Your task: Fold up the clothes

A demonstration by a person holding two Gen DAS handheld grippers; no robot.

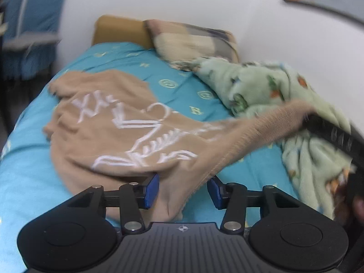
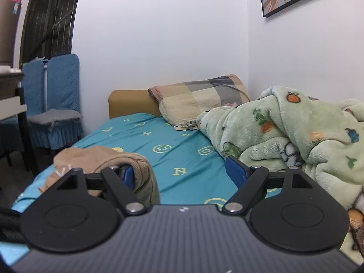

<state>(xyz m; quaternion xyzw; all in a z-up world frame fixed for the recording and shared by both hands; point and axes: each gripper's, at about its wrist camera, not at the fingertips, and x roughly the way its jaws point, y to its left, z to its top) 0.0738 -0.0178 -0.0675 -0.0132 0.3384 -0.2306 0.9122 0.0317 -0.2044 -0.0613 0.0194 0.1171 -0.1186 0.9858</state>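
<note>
- Tan sweater (image 1: 109,122) lies spread on the teal bedsheet (image 1: 27,177), white lettering up, occupying the left and centre of the bed; one sleeve (image 1: 261,125) is drawn off to the right, lifted clear of the sheet.
- Left gripper (image 1: 182,190): jaws part-way apart, a bunch of tan fabric sitting between the blue pads (image 1: 151,190). The cloth touches the left pad; the other pad stands clear of it. Reading: no clamp on the cloth. Tool points down at the near hem.
- Right gripper (image 2: 182,173): jaws wide. The ribbed cuff (image 2: 145,177) is draped over the left finger only; nothing is pinched between the pads. Tool held nearly level, pointing up the bed toward the plaid pillow (image 2: 200,97).
- Seen from the left wrist view, the right gripper sits at the far end of the raised sleeve, over the green fleece blanket (image 1: 261,84).
- Risk: the cuff merely hangs on one finger, so any tilt or quick pull could let it slide off and the sleeve would drop unfolded.
- Risk: the sleeve could land on or snag the fleece blanket beside it.
- Risk: with the near hem unclamped, a tug on the sleeve may drag the sweater body and wrinkle it.
</note>
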